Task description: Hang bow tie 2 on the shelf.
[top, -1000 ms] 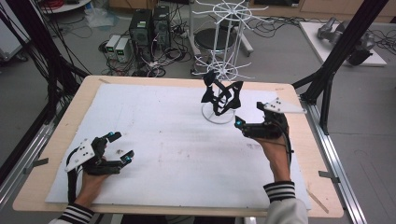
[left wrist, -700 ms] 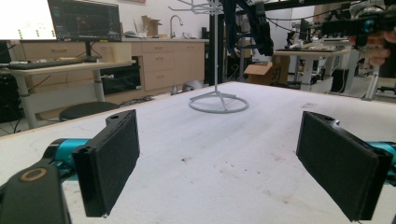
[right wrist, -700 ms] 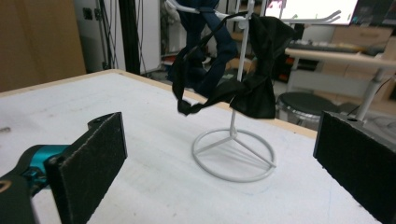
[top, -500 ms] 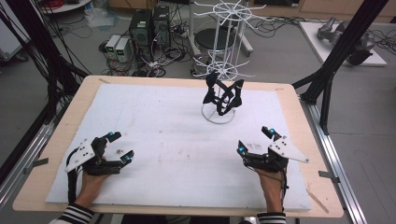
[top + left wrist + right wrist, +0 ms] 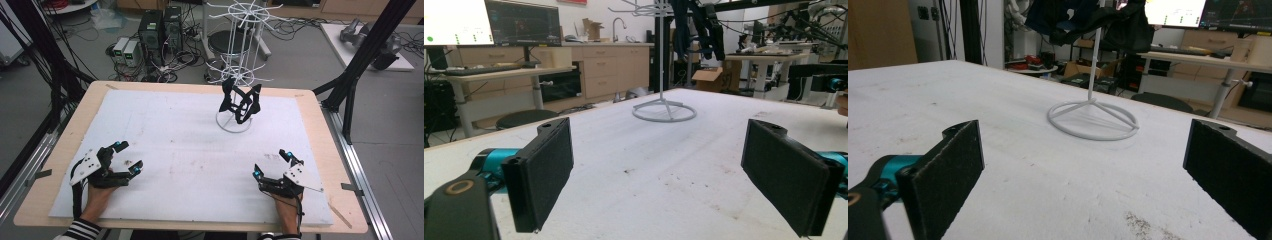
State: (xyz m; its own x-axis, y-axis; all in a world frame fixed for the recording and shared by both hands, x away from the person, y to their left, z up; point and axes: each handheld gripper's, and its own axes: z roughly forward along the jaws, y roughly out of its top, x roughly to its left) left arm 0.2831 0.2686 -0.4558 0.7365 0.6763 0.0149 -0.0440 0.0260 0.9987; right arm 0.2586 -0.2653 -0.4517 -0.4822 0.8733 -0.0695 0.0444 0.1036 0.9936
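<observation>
Two tools rest on the surface (image 5: 190, 150), one at each near corner, well apart from each other. Left tool (image 5: 127, 157) sits at the near left, held by a hand (image 5: 95, 197) in a striped sleeve; its jaws stand wide apart and grip nothing, as the left gripper view confirms. Right tool (image 5: 272, 164) sits at the near right, jaws likewise spread wide with nothing between them. White wire stand (image 5: 235, 75) is upright on its ring base toward the far middle of the surface, slightly right of centre. Black cloth (image 5: 241, 101) hangs on the stand's lower arms, above the ring base and clear of the surface. Both tools are well apart from the stand and the cloth.
</observation>
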